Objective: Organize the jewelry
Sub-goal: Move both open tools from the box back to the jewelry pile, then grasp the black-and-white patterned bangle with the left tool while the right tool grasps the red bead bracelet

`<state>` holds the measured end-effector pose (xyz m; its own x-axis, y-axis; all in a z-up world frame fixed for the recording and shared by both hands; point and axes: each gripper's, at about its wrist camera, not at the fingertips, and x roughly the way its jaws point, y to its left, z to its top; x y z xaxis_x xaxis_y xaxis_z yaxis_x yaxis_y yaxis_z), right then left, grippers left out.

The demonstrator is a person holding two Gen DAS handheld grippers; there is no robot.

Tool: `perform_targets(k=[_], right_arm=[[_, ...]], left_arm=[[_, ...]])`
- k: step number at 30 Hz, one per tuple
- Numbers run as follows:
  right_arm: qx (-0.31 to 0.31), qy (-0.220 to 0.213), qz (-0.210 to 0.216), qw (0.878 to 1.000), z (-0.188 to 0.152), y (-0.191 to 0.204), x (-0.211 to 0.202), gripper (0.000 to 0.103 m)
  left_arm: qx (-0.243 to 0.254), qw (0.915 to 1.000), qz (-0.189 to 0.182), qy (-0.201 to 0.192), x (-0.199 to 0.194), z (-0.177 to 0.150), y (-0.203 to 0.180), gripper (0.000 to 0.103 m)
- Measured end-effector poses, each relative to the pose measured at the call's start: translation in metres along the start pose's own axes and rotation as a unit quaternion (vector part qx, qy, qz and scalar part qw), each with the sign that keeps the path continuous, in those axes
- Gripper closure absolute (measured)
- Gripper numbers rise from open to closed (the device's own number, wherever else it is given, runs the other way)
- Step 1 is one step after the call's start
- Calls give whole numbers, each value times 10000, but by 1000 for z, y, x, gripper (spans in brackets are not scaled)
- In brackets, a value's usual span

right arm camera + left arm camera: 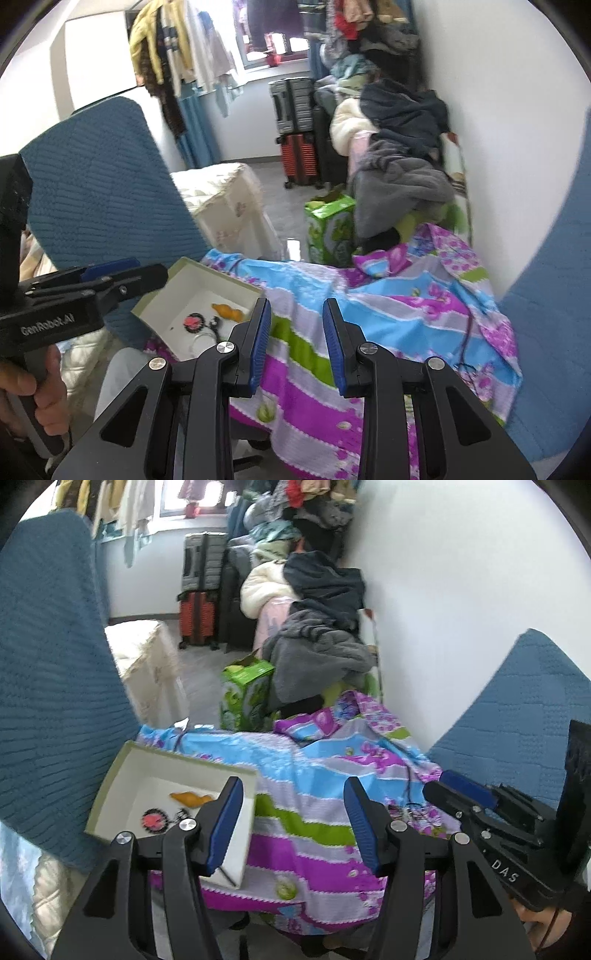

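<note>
Left hand-held gripper [293, 821]: released, nothing between the blue pads, poised above the striped cloth [306, 812] just right of the box [122, 775]. Right hand-held gripper [297, 345]: also released, jaws at a narrower gap, empty, over the same cloth.

Open white box at the near left edge of the cloth-covered counter, already holding a round red-and-black piece [153, 821], an orange piece [190, 798] and a small dark bit [213, 322] (kind of jewelry too blurred to tell).

More jewelry loose on the cloth at the right: a thin dark cord [468, 332] ending in a small tangle near the right edge, seen in the left view as a dark cluster [410, 810] beside the right tool.

Likely step in hand: fetching that cord piece for the box. To do it well:
- Approach with the right tool, nearest to it.
- Come down steeply, pads either side of the tangle, not the single strand.
- Pinch without snagging cloth folds.
- Lift slowly (a dangling cord could catch).
- Release low inside the box, clear of the pieces already there.
</note>
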<state>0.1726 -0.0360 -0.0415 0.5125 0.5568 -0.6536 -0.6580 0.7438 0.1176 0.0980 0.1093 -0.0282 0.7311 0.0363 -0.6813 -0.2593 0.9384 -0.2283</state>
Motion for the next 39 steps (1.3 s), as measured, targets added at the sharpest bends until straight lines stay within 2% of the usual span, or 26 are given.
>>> perform_targets(k=[10,21,31,39], right_arm=[[456,-150,-579,9972,-17,-55,-36,76],[946,-87,-1065,9898,-53,-103,-56,76],[1259,87,-1315,9832,-85,-137,-53,76],[1418,268,-1382,9798,-99,-160,-34,76]], left_arm=[[420,9977,-511,168,18,-7,-57,46],[681,9930,-854,451,45,-26,-99,46],[786,9886,-1024,773,81,-48,-123,46],[847,9858,-1023,1023,112,-59,-136,46]])
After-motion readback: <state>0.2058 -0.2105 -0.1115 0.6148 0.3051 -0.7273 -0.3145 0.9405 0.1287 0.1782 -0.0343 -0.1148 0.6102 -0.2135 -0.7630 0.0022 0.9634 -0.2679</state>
